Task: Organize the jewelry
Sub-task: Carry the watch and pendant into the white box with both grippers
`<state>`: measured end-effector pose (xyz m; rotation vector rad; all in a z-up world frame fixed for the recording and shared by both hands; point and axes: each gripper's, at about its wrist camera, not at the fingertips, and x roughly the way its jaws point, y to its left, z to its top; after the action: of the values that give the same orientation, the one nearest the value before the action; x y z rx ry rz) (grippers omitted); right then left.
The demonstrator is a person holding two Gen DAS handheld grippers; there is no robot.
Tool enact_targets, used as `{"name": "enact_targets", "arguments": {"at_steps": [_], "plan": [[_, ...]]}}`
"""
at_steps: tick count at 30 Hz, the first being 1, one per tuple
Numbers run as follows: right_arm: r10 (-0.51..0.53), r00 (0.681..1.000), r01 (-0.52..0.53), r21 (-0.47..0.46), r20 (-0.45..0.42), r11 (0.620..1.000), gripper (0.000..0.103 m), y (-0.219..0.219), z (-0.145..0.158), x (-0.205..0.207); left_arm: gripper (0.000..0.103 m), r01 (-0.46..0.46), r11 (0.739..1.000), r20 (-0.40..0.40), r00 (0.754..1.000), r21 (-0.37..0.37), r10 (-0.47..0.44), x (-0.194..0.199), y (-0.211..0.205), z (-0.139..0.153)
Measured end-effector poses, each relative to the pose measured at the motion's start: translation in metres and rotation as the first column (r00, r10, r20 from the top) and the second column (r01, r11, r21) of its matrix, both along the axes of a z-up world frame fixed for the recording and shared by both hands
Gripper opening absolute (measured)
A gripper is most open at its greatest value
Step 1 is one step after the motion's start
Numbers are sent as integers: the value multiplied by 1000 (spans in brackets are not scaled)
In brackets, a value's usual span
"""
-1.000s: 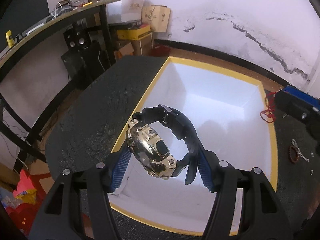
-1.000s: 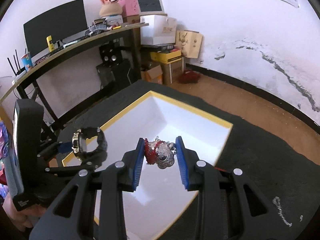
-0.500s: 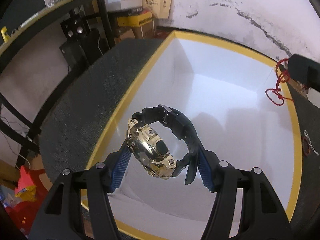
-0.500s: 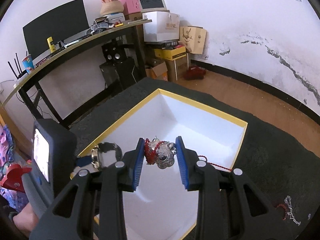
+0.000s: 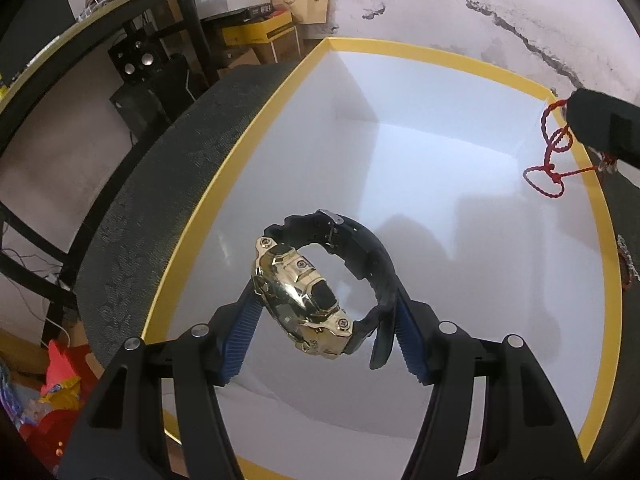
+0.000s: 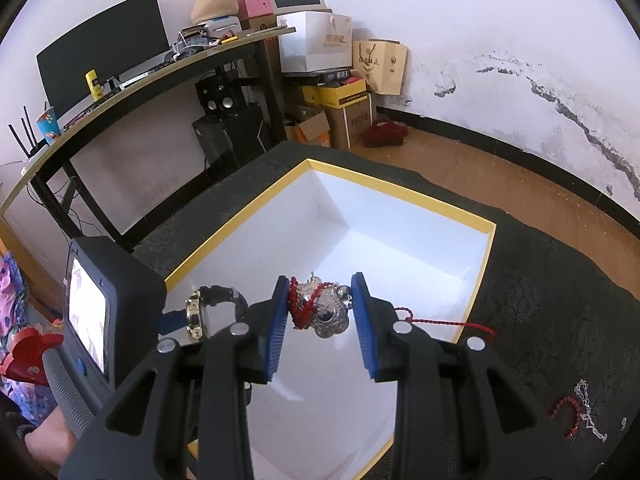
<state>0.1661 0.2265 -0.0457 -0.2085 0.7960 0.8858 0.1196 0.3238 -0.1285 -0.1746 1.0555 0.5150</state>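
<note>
My left gripper [image 5: 326,304] is shut on a gold watch with a black strap [image 5: 304,300] and holds it above the near left part of a white box with a yellow rim [image 5: 440,58]. My right gripper [image 6: 320,304] is shut on a silver pendant on a red cord [image 6: 326,312] above the same box [image 6: 400,190]. The cord hangs over the box's right rim [image 5: 550,164]. The watch also shows at the left in the right wrist view [image 6: 200,314].
The box sits on a dark patterned table [image 6: 560,300]. A red bead bracelet and a silver chain [image 6: 580,412] lie on the table at the right. A desk with a monitor [image 6: 104,52], speakers and cardboard boxes stand behind.
Both grippers have moved forward over the box with their pieces still held. The watch now hangs lower inside the rim, and the right gripper has come closer to the box's right edge.
</note>
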Motion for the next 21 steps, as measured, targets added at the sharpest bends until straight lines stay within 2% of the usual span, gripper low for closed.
{"name": "enact_targets", "arguments": {"at_steps": [7,10,12,16,21], "plan": [[-4,1000,4,-1,-2,1000,32,0,0,0,65,10,1000,-4,1000,-5,-10,1,2,0],[-6,1000,6,-5,-5,1000,32,1,-1,2,88,30,999,16,999,26,-30,-2,-4,6],[-5,1000,5,-11,-7,1000,32,2,-3,2,93,50,997,46,998,62,-53,-4,-10,13],[0,1000,-1,-32,-13,999,32,7,-4,6,95,64,997,64,996,46,-67,-7,-12,18],[-3,996,0,-36,-84,999,32,17,-2,23,95,74,996,80,994,57,-79,-17,-11,24]]}}
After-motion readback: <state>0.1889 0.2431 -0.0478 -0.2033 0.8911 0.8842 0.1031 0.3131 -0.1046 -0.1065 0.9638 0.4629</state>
